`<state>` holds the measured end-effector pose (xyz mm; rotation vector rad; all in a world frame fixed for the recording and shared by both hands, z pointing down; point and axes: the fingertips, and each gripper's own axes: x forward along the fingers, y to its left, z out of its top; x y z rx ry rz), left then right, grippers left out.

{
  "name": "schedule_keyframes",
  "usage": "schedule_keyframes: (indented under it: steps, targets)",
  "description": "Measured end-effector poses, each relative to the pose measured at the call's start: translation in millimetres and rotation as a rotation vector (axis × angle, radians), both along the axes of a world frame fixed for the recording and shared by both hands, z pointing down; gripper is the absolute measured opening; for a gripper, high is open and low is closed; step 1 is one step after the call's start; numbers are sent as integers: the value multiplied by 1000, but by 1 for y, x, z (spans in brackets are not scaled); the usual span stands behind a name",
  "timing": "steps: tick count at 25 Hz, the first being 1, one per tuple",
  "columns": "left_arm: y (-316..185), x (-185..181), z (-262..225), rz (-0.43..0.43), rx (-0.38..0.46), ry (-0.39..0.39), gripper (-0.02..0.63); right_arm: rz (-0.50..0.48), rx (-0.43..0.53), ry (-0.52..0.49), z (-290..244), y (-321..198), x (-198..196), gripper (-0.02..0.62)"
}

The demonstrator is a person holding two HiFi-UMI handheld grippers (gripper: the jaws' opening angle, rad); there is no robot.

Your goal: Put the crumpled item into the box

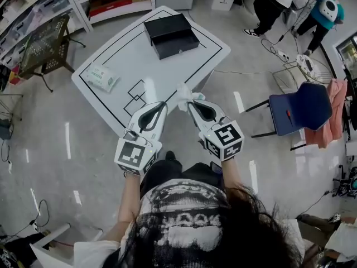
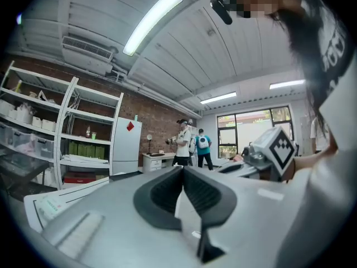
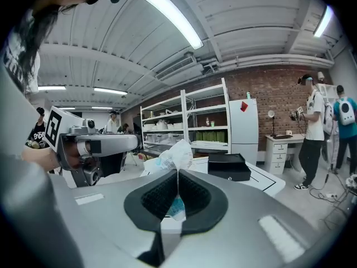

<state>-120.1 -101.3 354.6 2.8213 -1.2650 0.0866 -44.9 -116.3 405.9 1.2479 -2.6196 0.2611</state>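
Observation:
A crumpled white wrapper with blue print point(image 1: 184, 96) point(image 3: 172, 156) is pinched between the jaws of my right gripper point(image 1: 188, 103) point(image 3: 178, 175), held above the near edge of the white table point(image 1: 128, 54). The black open box point(image 1: 170, 34) point(image 3: 228, 166) rests at the table's far side. My left gripper point(image 1: 163, 105) point(image 2: 182, 171) hovers beside the right one with its jaws closed together and nothing between them.
A white-and-green tissue pack point(image 1: 102, 77) lies on the table's left part. A blue chair point(image 1: 299, 108) with an orange cloth stands to the right. A dark mesh chair point(image 1: 46, 44) and shelves are at the left. Two people point(image 1: 295, 4) stand at the far right.

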Motion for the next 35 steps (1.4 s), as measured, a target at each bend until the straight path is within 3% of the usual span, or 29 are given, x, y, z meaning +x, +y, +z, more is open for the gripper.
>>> schedule_keyframes:
  steps: [19,35]
  targets:
    - [-55,-17,12,-24,-43,47,0,-12,-44,47,16,-58,-9,8]
    - [-201,-1,32,-176,-106,33,0,-147,-84,109,52,-235,18,8]
